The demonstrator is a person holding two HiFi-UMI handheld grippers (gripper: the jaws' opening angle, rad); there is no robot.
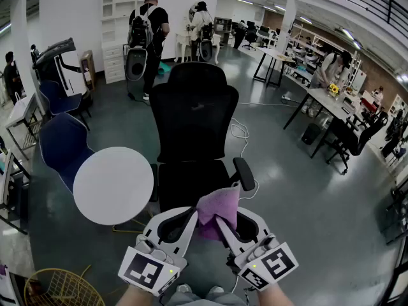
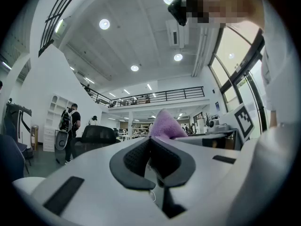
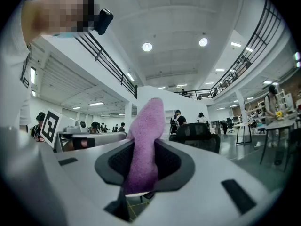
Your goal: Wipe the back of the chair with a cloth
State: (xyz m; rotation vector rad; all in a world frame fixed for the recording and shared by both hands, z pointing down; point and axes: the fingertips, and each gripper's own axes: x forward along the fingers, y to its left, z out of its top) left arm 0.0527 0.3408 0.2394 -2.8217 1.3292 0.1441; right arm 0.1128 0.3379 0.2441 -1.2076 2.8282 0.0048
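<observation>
A black mesh office chair [image 1: 191,116] stands straight ahead with its seat [image 1: 191,183] turned toward me and its back upright behind it. Below the seat's front edge, my right gripper [image 1: 222,223] is shut on a purple cloth [image 1: 220,210] that sticks up past the jaws. The right gripper view shows the cloth [image 3: 143,145] pinched between the pads, with the chair [image 3: 197,133] beyond. My left gripper [image 1: 191,217] hangs close beside it on the left, shut with nothing in it. From the left gripper view the cloth [image 2: 165,126] peeks over the jaws and the chair [image 2: 99,134] is far off.
A round white table [image 1: 113,185] stands left of the chair, with blue chairs [image 1: 62,146] behind it. A yellow wire basket [image 1: 60,289] sits at bottom left. People [image 1: 148,37] stand at the back, desks [image 1: 331,101] run along the right, and a cable [image 1: 239,132] lies on the floor.
</observation>
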